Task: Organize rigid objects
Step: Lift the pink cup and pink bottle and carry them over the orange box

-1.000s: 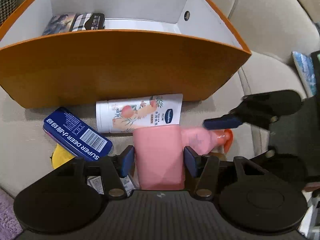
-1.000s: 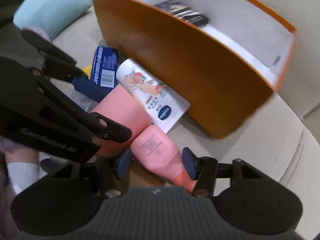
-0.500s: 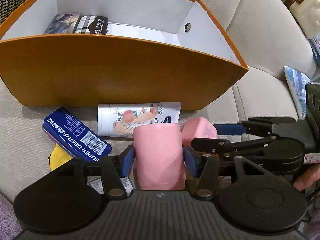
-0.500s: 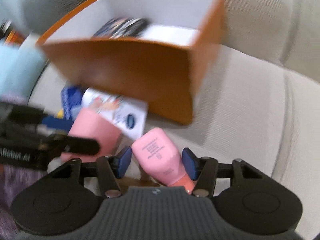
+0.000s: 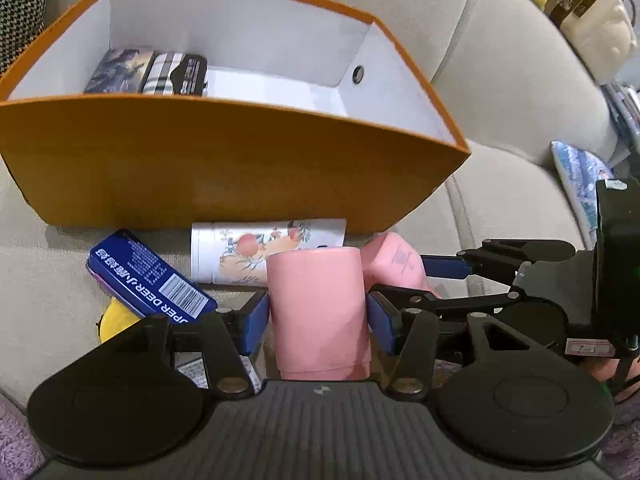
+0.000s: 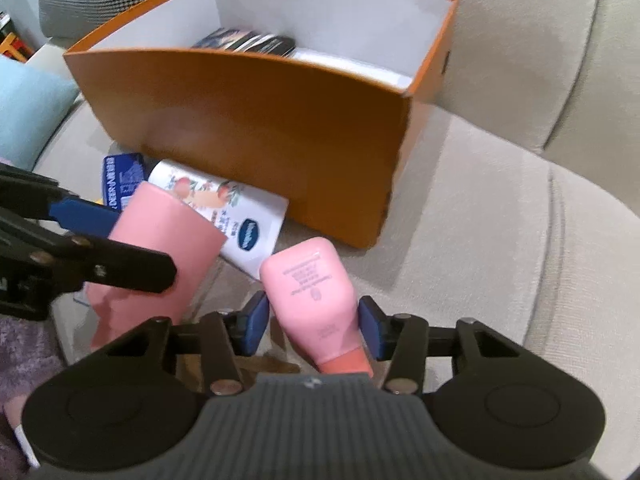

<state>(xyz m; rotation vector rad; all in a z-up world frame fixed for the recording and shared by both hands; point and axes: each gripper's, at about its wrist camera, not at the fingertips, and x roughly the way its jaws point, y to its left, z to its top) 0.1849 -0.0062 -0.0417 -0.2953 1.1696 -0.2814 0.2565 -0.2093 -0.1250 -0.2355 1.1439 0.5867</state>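
My left gripper point(image 5: 318, 322) is shut on a pink cup point(image 5: 318, 312), held in front of the orange box point(image 5: 224, 168). My right gripper point(image 6: 312, 322) is shut on a pink bottle point(image 6: 310, 294), just right of the cup point(image 6: 160, 248). The bottle point(image 5: 394, 266) and right gripper point(image 5: 404, 280) also show in the left wrist view. A white peach-print tube point(image 5: 244, 250) and a blue tin point(image 5: 148, 274) lie on the sofa against the box front. The box holds two small packs point(image 5: 148, 72) at its back left.
A yellow object point(image 5: 114, 318) lies half hidden under the blue tin. Beige sofa cushions point(image 6: 500, 220) extend to the right of the box. A light blue pillow point(image 6: 28, 112) lies left of the box, a patterned pillow point(image 5: 580, 176) at far right.
Both grippers have risen with their pink objects, so more of the box's inside shows. The right gripper has swung round and now faces the box's right front corner.
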